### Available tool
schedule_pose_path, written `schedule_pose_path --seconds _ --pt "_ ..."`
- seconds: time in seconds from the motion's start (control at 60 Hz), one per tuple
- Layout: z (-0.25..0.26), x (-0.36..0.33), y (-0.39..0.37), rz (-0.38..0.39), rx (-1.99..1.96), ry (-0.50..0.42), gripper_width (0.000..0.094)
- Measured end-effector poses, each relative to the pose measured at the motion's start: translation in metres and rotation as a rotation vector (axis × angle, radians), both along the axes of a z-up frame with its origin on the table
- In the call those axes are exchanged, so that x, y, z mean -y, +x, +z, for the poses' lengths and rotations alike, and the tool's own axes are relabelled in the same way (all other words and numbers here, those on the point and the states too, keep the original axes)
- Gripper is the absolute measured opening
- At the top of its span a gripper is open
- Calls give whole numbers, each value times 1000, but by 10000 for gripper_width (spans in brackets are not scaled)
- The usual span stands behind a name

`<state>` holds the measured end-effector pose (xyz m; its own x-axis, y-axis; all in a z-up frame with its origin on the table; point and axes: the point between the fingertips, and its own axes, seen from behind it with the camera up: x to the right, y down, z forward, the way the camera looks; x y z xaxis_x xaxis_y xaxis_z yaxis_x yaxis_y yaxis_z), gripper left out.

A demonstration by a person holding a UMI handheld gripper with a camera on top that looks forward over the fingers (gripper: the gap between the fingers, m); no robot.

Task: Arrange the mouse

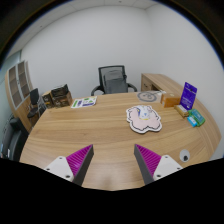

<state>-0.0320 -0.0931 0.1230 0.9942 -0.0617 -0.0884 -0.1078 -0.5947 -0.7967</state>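
Observation:
A pale patterned mouse pad (pixel 145 118) lies on the wooden table (pixel 95 125), well beyond my fingers and a little to the right. A small light object rests on the pad; whether it is the mouse is too small to tell. Another small white object (pixel 185 157) lies on the table just right of my right finger. My gripper (pixel 113 150) hovers over the near part of the table, open, its purple pads wide apart with only bare wood between them.
A black office chair (pixel 113 80) stands behind the table. A purple stand (pixel 189 93), a teal item (pixel 195 118) and a round white object (pixel 149 96) sit at the far right. Papers (pixel 84 102) and black items (pixel 57 97) lie far left, near a shelf (pixel 20 85).

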Motion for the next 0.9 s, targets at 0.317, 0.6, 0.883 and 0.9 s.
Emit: schedule_pose_path --seconds 0.317,0.6,0.883,0.9 --pt "-35 13 23 199 -32 -44 833" --pt "-33 12 47 240 -67 -32 834" --pt "-22 28 53 239 -58 -24 831" --pt "-21 29 54 235 -51 -22 831"
